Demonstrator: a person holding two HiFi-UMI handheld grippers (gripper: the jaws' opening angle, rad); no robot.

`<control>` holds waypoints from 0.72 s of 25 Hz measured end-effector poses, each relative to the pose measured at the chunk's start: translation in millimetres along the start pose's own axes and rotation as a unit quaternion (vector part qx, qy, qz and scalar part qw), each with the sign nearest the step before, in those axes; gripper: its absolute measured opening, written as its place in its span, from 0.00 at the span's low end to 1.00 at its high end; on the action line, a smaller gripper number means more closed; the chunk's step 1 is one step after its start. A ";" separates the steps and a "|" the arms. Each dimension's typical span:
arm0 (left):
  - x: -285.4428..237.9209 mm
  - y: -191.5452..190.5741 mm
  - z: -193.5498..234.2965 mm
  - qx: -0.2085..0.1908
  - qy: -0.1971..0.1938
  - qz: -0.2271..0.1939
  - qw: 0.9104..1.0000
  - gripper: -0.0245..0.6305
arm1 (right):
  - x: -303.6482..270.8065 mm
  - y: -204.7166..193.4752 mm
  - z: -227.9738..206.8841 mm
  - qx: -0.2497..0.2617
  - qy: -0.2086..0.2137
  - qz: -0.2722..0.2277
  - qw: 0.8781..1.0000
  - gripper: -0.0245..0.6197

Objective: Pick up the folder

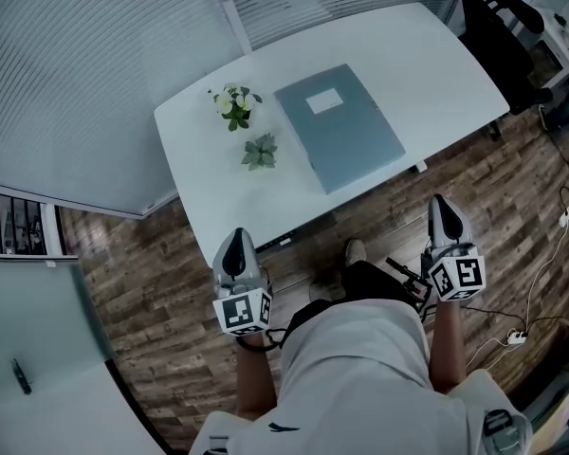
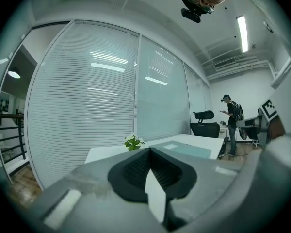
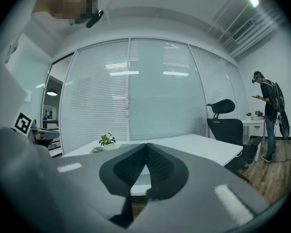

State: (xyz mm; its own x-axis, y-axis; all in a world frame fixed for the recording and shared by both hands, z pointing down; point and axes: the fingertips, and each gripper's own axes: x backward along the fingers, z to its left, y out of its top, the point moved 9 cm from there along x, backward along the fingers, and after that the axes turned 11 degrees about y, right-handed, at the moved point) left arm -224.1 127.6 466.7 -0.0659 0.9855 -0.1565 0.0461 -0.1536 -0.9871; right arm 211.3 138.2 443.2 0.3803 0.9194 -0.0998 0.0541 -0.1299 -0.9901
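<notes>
- Left gripper (image 1: 235,239) is hanging just off the near edge of the table (image 1: 427,55), over the wooden floor (image 1: 152,292). Its jaws are pressing together with nothing between them.
- Right gripper (image 1: 442,203) is hovering off the same near edge, toward the table's right end. Its jaws are likewise clenched on nothing.
- Both grippers are pointing roughly level toward the table, one on each side of the person's body.
- Folder (image 1: 339,126), blue-grey with a pale label, is lying flat on the table, right of centre. Its near corner is reaching close to the table's near edge, and nothing is resting on it.
- Flowering plant (image 1: 235,105) and small green plant (image 1: 260,152) are sitting on the table just left of the folder, apart from it.
- Step in hand, as I am reading it: the approach. Neither gripper is touching the folder or over the table yet.
- The next move is calling for:
  - opening at least one pair of jaws before arrival, since shut jaws cannot take a thin flat cover;
  - coming in low at the folder's near corner;
  - getting one jaw under the cover and one above, then closing.
- The right gripper is looking the nearer of the two. The left could be steadying the folder's other side, keeping clear of the plants.
- Watching for the folder sliding across the table instead of lifting.
</notes>
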 end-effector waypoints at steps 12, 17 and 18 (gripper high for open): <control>-59.9 2.5 -41.0 0.010 0.048 0.022 0.999 0.05 | -79.6 21.7 -88.9 0.004 0.047 0.003 0.999 0.04; -75.2 9.3 -50.5 0.010 0.079 0.016 0.997 0.05 | -102.7 28.6 -105.6 0.001 0.079 0.003 0.997 0.04; -78.0 11.0 -52.3 0.010 0.083 0.014 0.996 0.05 | -106.5 30.5 -107.3 0.000 0.087 0.003 0.996 0.04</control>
State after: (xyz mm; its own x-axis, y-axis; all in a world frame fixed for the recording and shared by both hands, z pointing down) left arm -166.3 52.8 469.9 0.1009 0.9791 -0.1768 0.0262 -0.1803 -0.9833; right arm 271.5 -3.4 434.3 0.5342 0.8409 -0.0868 0.0508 -0.1345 -0.9896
